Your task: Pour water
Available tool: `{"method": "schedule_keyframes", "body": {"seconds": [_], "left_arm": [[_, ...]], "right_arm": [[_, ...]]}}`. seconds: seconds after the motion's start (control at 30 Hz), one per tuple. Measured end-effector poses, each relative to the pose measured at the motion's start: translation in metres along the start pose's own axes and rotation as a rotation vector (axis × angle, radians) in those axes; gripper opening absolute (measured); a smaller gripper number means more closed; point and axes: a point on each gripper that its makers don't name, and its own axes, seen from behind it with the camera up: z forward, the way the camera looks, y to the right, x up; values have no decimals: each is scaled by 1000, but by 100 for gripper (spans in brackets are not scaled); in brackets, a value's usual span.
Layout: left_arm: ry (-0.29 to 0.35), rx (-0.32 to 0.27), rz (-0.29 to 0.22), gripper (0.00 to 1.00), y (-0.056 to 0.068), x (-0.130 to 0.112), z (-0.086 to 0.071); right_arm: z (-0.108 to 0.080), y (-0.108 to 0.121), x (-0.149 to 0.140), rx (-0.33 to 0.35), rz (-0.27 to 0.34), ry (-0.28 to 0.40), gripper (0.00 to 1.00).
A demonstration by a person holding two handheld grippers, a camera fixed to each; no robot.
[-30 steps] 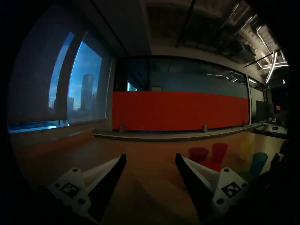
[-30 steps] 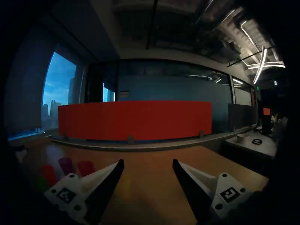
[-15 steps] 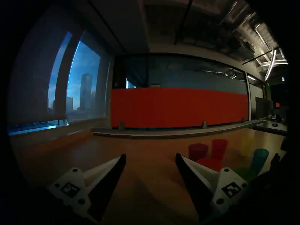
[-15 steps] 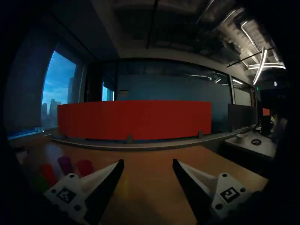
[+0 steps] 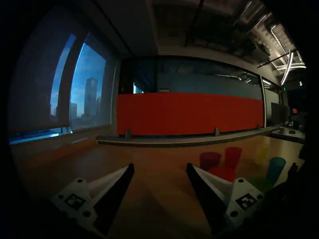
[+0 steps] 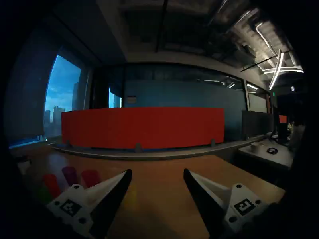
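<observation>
Left gripper view shows left gripper (image 5: 159,165) spread, tabletop (image 5: 115,153) ahead, cups (image 5: 210,159) rightward.

Open-plan office, high floor, dim light. Long wooden tabletop (image 5: 159,159) with red divider panel (image 5: 187,113) along far edge. Glass partition wall (image 5: 199,77) behind it. Tall window (image 5: 87,95) at left — city towers outside. Exposed ceiling (image 6: 191,28), linear strip lights (image 6: 275,71). Neighbouring desk (image 6: 267,153) at right — dark monitor (image 6: 255,123) beside it.
</observation>
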Motion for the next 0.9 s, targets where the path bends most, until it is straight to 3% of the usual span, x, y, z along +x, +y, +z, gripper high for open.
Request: {"method": "schedule_keyframes", "body": {"seconds": [0.5, 0.9], "left_arm": [[0, 0, 1, 98, 0, 0, 0], [0, 0, 0, 97, 0, -1, 0]], "right_arm": [[-11, 3, -7, 29, -31, 20, 100], [2, -6, -23, 70, -30, 30, 100]]}}
